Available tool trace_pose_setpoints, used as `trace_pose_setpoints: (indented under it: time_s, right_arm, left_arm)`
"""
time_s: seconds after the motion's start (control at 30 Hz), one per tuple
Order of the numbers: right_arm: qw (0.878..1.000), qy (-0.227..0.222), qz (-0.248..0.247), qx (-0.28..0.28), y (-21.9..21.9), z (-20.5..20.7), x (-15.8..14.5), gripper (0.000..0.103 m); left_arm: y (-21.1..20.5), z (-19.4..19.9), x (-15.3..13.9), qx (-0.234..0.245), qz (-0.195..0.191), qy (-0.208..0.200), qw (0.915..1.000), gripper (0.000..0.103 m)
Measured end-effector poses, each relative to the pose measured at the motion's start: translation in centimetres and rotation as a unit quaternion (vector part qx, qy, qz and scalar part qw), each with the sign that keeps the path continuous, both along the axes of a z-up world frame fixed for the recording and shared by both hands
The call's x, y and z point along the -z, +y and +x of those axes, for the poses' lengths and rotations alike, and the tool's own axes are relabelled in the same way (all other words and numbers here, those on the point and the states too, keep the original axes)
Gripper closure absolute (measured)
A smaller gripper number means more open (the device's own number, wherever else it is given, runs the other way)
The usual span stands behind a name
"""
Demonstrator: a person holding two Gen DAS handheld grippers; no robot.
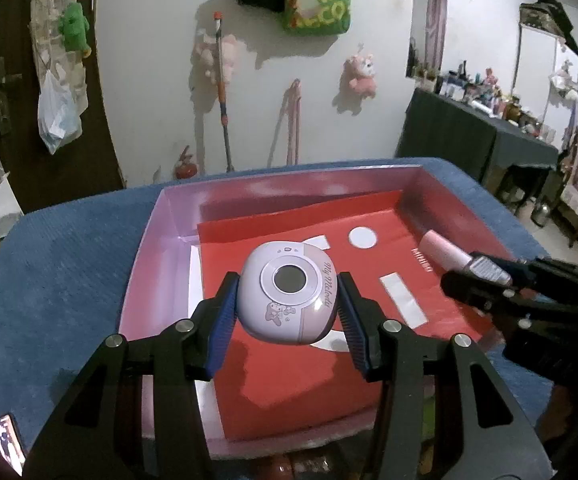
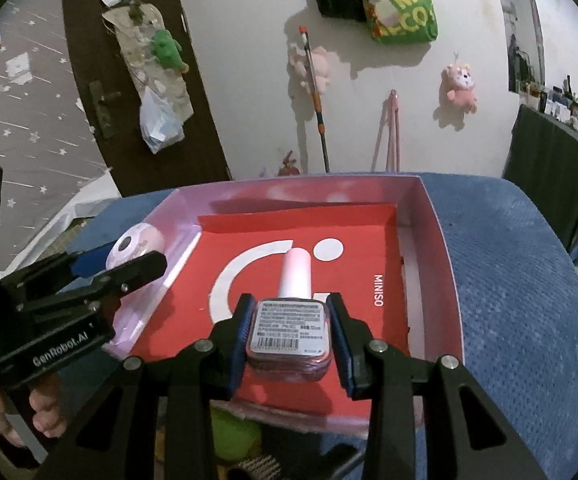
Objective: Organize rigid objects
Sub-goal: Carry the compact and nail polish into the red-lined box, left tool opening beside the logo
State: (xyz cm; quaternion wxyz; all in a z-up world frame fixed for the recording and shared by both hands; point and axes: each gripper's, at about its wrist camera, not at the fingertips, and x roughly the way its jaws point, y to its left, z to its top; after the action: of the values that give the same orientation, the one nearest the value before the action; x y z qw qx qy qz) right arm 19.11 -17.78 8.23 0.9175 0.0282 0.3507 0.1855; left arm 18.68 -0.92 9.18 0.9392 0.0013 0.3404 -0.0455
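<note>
Side by side and tilted downward, my left gripper (image 1: 287, 306) and right gripper (image 2: 289, 334) each clamp blue pads (image 1: 221, 320) on a load, my bare fingers (image 2: 47, 412) curled under the left handle.

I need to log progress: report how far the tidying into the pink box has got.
Done: nothing lies in the pink box yet. In hand: the left tool grips the round lilac gadget, the right tool the small pink bottle, both above the box. Left: setting both down.
</note>
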Motion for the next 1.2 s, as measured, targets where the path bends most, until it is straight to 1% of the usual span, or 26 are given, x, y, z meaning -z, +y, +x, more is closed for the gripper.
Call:
trace_pose_setpoints:
  time_s: [0.13,0.37,0.53,0.63,0.7,0.87,1.0,1.13,1.2]
  right_arm:
    - [1.0,0.009,-0.015,0.003,0.5,2.1,0.3,0.064]
    - [0.998,0.043,-0.039,0.015,1.2,5.8,2.1,0.064]
    - [0.997,0.066,-0.048,0.013,1.6,7.1,3.1,0.064]
    - [0.995,0.086,-0.051,0.011,1.7,7.8,3.9,0.064]
    - [0.994,0.091,-0.058,0.011,1.9,8.0,4.2,0.064]
    - [0.992,0.108,-0.07,0.017,2.1,8.7,5.0,0.064]
    - [0.988,0.125,-0.086,0.015,2.4,9.0,5.4,0.064]
    - [0.986,0.13,-0.102,0.014,2.9,9.2,5.5,0.064]
    - [0.986,0.131,-0.101,0.016,2.9,9.2,5.5,0.064]
  left_arm:
    - [0.4,1.7,1.0,-0.003,-0.008,0.02,0.9998,0.057]
    - [0.9,3.8,2.6,-0.012,-0.012,0.048,0.9987,0.057]
    - [1.0,4.9,4.5,-0.013,-0.008,0.08,0.9967,0.057]
    - [1.0,5.2,5.0,-0.01,-0.006,0.092,0.9957,0.057]
    - [0.9,5.3,5.2,-0.009,-0.002,0.1,0.995,0.057]
    - [1.3,6.0,6.6,-0.005,-0.011,0.131,0.9913,0.057]
    - [1.3,5.9,6.6,-0.008,-0.01,0.13,0.9915,0.057]
    - [1.2,5.9,6.6,-0.008,-0.012,0.13,0.9914,0.057]
    - [1.2,5.9,6.6,-0.009,-0.014,0.13,0.9914,0.057]
